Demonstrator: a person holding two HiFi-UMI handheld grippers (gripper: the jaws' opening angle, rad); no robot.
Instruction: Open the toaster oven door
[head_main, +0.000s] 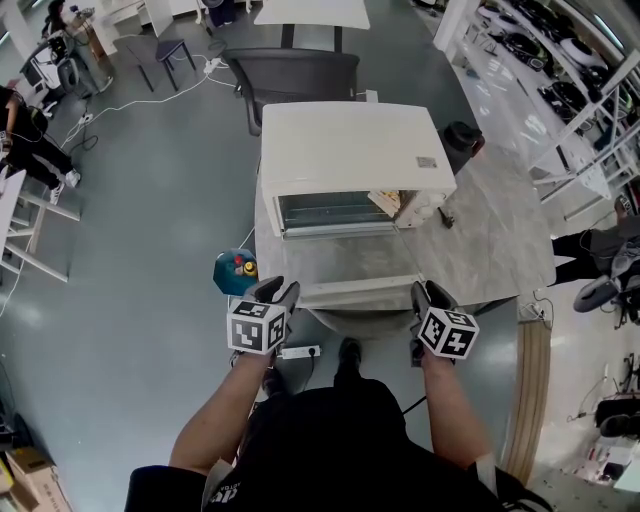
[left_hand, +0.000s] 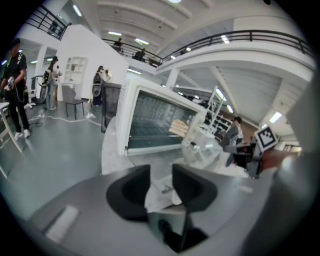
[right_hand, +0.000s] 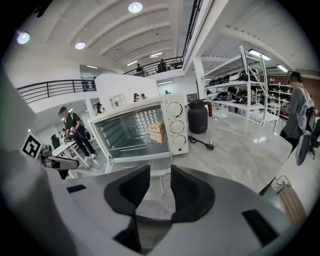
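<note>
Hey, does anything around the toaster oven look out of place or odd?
Nothing spilled or broken. The toaster oven door already lies open with bread inside, and an unplugged cord lies loose on the table beside the dark jug.

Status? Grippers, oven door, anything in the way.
Left gripper and right gripper open, gripping nothing. White toaster oven: glass door already down flat. Black kettle beside oven, clear.
</note>
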